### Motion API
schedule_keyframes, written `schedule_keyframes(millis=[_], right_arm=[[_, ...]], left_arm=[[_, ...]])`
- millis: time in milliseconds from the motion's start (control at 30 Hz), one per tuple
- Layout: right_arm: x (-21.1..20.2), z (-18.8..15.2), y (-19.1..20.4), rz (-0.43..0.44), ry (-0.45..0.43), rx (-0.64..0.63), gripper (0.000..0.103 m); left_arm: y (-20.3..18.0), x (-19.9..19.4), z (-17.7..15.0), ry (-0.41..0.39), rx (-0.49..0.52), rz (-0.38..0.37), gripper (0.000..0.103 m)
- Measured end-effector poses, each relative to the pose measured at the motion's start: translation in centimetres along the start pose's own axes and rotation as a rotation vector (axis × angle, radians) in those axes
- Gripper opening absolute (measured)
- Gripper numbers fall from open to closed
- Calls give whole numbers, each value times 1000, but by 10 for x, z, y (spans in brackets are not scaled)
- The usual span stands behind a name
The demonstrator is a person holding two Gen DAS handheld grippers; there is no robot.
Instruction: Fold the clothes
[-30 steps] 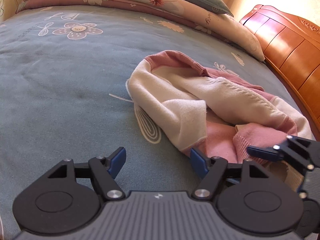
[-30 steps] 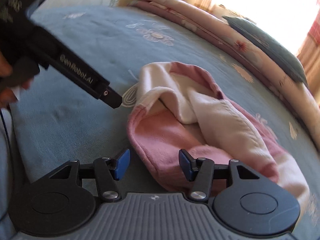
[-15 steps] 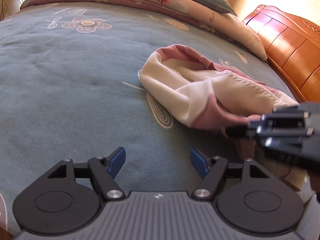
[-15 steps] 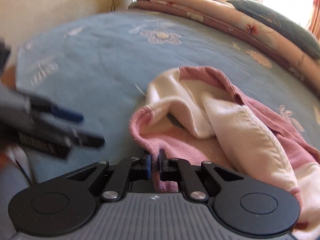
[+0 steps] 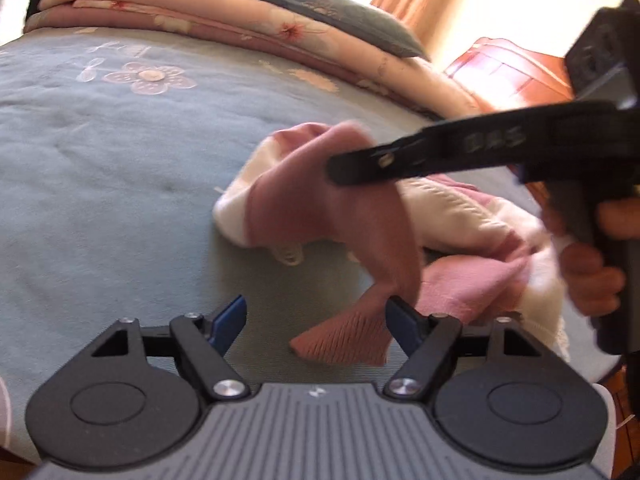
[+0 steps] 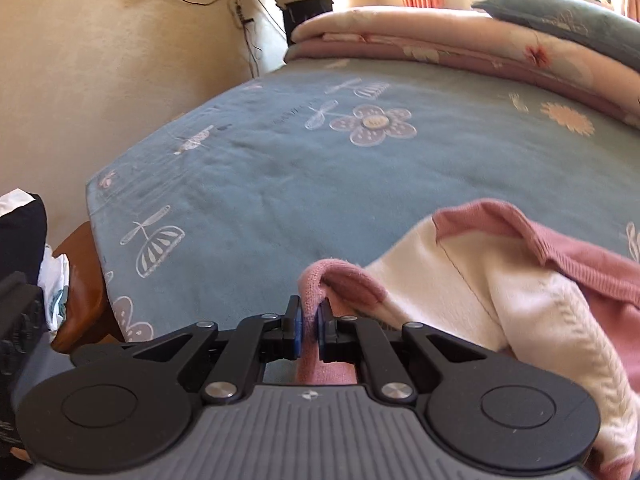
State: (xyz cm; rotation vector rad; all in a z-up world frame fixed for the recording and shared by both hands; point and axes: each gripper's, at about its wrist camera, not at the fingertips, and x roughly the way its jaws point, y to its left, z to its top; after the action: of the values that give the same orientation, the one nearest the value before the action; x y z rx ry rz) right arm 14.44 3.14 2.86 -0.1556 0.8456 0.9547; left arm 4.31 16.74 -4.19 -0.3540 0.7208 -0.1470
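The pink and cream sweater [image 5: 452, 216] lies crumpled on the blue flowered bedspread [image 5: 104, 184], toward the bed's wooden side rail [image 5: 504, 76] and short of the folded quilt [image 5: 248, 32] and grey pillow [image 5: 332, 12] stacked beyond it. The right gripper [image 6: 309, 330] has its fingers pinched tight on a pink hem of the sweater, which hangs lifted off the bedspread with a ribbed pink end dangling down. The left gripper [image 5: 316, 320] holds its blue-padded fingers wide, having just opened further; that ribbed end hangs between them, close against one pad, but they do not press on it. Left of the sweater the bedspread runs broad and bare to its far edge by the plaster wall [image 6: 100, 80]. A hand [image 5: 592, 264] grips the right gripper's handle, just beside the sweater's cream edge.
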Motion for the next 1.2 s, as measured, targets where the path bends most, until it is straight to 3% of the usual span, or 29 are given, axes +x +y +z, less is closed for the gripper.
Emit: schedule_keyframes(millis=[133, 233, 300, 333, 367, 433, 767, 933, 1100, 1200], right_arm=[[2, -2, -7, 1, 10, 16, 9], [-4, -3, -7, 8, -2, 16, 9], [-8, -4, -7, 14, -10, 16, 9], [-9, -5, -8, 12, -12, 15, 9], [-10, -7, -8, 9, -15, 14, 9], [-13, -9, -9, 4, -20, 12, 9], [-36, -45, -15, 3, -7, -12, 18], [-58, -69, -20, -48, -17, -42, 20], [-82, -81, -34, -84, -63, -13, 23], [-91, -84, -42, -104, -86, 11, 23]], left_arm=[[-19, 13, 3, -13, 90, -53, 76], [-28, 28, 7, -38, 100, -58, 73], [-33, 38, 10, -65, 102, -40, 54], [-33, 42, 11, -66, 95, -18, 29], [-34, 46, 11, -61, 81, 12, 17], [-33, 48, 10, -58, 63, 50, 11], [15, 27, 24, -40, 71, 333, 11], [35, 8, 41, -46, 178, 506, 10], [55, -2, 78, -78, 273, 659, 10], [55, -8, 99, -122, 306, 713, 10]])
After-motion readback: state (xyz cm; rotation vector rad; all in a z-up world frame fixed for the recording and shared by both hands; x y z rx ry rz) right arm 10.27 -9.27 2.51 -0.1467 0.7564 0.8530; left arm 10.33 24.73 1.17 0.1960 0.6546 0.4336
